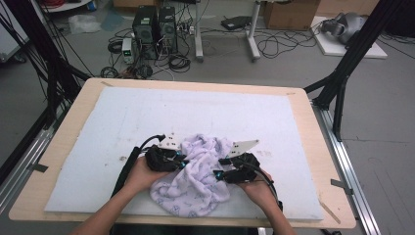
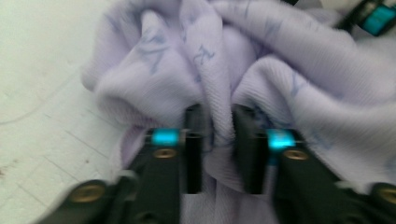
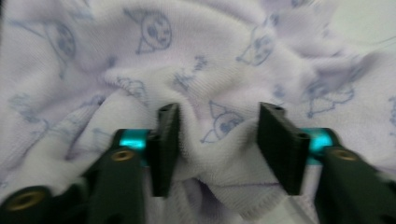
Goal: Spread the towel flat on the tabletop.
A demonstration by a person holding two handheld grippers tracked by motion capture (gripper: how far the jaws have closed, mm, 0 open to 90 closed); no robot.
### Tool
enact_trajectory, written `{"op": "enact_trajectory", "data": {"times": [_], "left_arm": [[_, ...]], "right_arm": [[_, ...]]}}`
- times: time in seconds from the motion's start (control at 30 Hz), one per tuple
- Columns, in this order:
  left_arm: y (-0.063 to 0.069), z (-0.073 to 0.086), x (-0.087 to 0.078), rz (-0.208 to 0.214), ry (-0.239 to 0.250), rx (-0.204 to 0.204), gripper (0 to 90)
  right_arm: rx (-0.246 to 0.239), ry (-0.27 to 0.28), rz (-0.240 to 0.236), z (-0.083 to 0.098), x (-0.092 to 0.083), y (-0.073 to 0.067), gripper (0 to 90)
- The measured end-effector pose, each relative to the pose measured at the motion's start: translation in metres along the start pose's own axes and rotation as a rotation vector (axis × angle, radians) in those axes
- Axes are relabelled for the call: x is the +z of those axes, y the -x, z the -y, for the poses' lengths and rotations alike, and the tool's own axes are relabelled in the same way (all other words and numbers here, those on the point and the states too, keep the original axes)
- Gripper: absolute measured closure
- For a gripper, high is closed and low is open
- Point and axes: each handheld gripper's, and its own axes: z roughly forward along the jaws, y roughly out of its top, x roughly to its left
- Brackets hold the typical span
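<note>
A crumpled pale lilac cloth [image 1: 195, 178] with small blue cartoon prints lies near the front edge of the white mat [image 1: 147, 110]. My left gripper [image 1: 183, 161] presses into its left side. In the left gripper view the jaws [image 2: 217, 140] stand close together and pinch a raised fold of the cloth [image 2: 280, 70]. My right gripper [image 1: 219, 174] is at the cloth's right side. In the right gripper view its jaws [image 3: 219, 135] stand apart with a soft bulge of cloth [image 3: 210, 56] between them, and the right pad [image 3: 280, 144] looks clear of the fabric.
The white mat covers most of a wooden table [image 1: 68, 147]. Black frame posts [image 1: 352, 54] stand at both sides. On the floor beyond are computer towers [image 1: 154, 27], cables and cardboard boxes [image 1: 291, 12]. Both forearms come in from the bottom edge.
</note>
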Motion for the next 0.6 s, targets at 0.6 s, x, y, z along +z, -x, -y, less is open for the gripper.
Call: {"op": "enact_trajectory", "data": {"times": [0.6], "left_arm": [[0.016, 0.05, -0.115, -0.152, 0.067, 0.009, 84.6]], "right_arm": [[-0.112, 0.065, -0.147, -0.015, -0.014, -0.04, 86.8]]}}
